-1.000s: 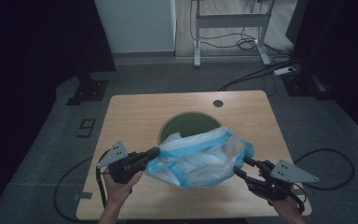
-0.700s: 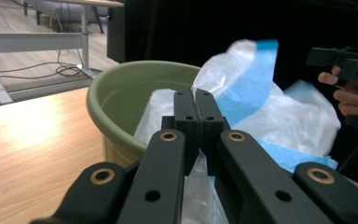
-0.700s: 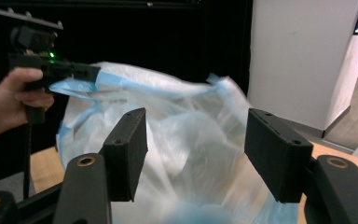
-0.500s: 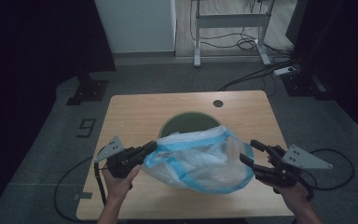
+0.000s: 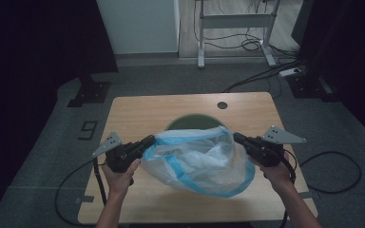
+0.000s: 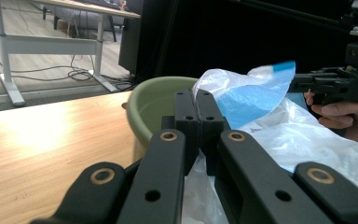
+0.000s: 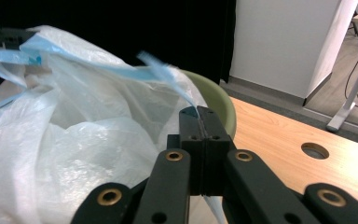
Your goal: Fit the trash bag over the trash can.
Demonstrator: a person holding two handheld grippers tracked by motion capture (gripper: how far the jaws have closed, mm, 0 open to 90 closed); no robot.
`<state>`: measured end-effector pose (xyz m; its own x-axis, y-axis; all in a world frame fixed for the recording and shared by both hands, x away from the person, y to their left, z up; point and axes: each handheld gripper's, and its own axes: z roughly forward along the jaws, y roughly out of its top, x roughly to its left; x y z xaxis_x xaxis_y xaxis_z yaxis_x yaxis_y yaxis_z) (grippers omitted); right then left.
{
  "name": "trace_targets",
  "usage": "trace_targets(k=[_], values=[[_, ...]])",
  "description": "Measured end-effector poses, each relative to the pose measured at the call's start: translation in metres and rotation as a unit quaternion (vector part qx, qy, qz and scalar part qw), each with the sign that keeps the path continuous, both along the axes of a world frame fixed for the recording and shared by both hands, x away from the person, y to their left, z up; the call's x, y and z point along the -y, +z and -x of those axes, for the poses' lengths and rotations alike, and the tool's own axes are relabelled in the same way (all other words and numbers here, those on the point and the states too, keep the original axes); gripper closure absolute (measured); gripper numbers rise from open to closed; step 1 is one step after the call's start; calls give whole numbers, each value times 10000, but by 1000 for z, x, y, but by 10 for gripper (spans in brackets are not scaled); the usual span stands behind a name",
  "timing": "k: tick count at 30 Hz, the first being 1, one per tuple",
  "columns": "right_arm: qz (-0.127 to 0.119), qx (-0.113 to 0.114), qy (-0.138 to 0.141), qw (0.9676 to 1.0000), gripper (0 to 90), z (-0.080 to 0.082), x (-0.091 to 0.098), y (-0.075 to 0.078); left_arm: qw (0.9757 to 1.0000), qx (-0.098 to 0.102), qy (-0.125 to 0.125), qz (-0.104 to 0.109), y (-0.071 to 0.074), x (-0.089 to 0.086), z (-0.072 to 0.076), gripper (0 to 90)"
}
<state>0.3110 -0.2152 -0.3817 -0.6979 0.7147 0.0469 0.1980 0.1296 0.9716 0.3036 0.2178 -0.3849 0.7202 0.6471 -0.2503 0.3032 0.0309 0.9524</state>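
- Plastic bag (image 5: 199,161): white translucent film with a light-blue band along the rim; held up between the two grippers over the near half of the table (image 5: 138,111), its far edge in front of and partly over the green bin (image 5: 190,122). The mouth is now stretched much wider than half a second ago, when the film hung bunched toward the left side.
- Left gripper (image 5: 148,141): jaws pressed together on the left edge of the bag rim, as in both earlier frames; in the left gripper view the pads meet with film running out from between and below them. It sits slightly further left than before.
- Right gripper (image 5: 237,138): jaws have just been closing and now meet on the right edge of the rim; in the right gripper view a blue strip (image 7: 165,74) of the rim runs up out of the pinch. Half a second ago these jaws stood apart beside the bag.
- Green bin: round, open, empty as far as can be seen, standing behind the bag near the table's middle.
- Assessment: both rim edges are now secured and the mouth pulled open, so the bag looks ready to be carried over the bin and drawn down around its rim. Thin film may slip or tear if pulled harder.
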Motion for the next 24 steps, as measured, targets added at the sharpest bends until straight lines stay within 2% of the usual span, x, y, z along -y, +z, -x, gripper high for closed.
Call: trace_targets(k=[7, 16, 21, 24], values=[[-49, 70, -204, 9998, 892, -13, -3, 7, 9999, 3, 142, 30, 4, 0, -11, 898], [-49, 221, -393, 9990, 892, -25, -4, 19, 9997, 8, 188, -140, 12, 4, -21, 898], [-2, 209, -463, 9987, 891, -31, -6, 18, 9997, -44, 161, -158, 11, 3, -25, 898], [38, 212, -536, 9983, 891, -34, -8, 15, 9996, -160, 150, -192, 9, 4, -32, 898]])
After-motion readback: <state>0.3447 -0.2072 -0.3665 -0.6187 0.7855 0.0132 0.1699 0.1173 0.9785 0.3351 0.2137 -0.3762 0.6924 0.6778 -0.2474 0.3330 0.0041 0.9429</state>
